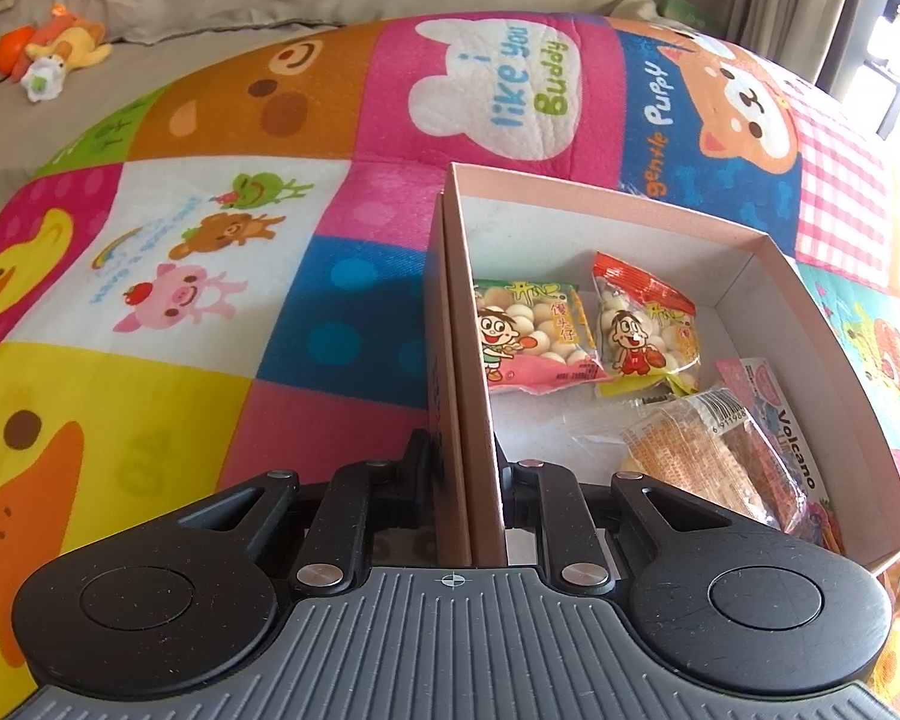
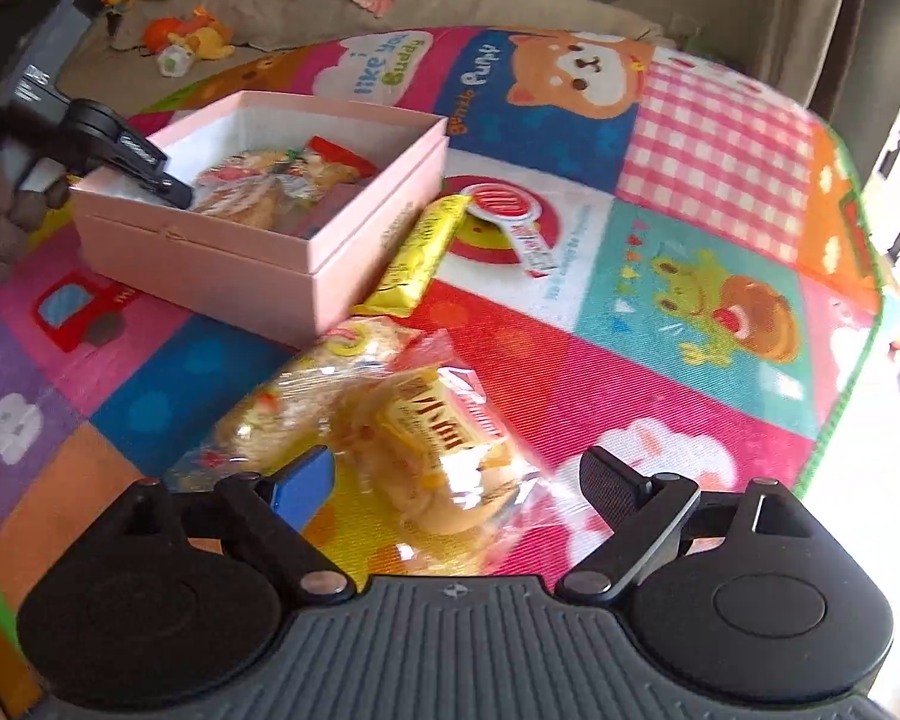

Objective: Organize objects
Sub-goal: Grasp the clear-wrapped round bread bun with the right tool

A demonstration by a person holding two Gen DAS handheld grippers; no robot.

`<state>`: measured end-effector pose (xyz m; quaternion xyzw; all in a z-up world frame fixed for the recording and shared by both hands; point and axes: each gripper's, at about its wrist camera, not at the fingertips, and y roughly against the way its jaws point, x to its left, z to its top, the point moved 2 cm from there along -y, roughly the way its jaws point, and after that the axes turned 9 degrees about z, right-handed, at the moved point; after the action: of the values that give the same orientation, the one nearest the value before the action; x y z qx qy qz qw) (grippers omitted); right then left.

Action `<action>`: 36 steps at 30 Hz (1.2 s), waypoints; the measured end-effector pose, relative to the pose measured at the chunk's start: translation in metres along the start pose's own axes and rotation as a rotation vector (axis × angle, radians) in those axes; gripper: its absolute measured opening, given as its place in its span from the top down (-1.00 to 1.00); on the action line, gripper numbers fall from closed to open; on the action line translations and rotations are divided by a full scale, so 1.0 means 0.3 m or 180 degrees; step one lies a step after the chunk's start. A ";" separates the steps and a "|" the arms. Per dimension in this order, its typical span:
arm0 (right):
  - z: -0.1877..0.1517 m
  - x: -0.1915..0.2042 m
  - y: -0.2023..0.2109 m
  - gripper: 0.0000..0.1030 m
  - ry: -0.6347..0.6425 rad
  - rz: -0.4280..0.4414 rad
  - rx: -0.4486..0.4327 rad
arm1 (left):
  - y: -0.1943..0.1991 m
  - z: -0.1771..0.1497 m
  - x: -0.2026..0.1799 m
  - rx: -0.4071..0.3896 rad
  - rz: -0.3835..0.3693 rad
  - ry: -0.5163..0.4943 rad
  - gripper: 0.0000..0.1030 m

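So the left tool (image 1: 459, 468) is shut tight on the near wall of the pink box (image 1: 750, 252), holding it in place on the mat (image 1: 150, 390). Inside the box, just ahead and to the right of this tool, I count two small ball-snack bags (image 1: 525, 333), one clear bag with a barcode (image 1: 708, 456), and one pink packet (image 1: 780, 420) under it. That makes four snacks put away, as far as I can see.

From the right view, the right tool (image 2: 459, 480) is wide open with nothing gripped. One bread bag (image 2: 390, 420) lies right in front, partly between its fingers. Farther ahead, beside the box, lie one yellow bar (image 2: 417, 258) and one red packet (image 2: 510, 210). So three things look left to pack. I think the bread bag comes next.
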<state>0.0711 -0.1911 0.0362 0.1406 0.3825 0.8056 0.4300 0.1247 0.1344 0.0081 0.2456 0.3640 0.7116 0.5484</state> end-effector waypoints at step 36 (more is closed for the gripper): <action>-0.004 -0.195 -0.073 -0.92 -0.1251 0.0401 -0.0237 | 0.003 -0.007 -0.006 -0.0042 -0.0020 -0.0086 0.64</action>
<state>0.1178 -0.2312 0.0253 0.3027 0.2517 0.8016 0.4500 0.1229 0.1321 0.0076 0.2504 0.3527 0.7089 0.5571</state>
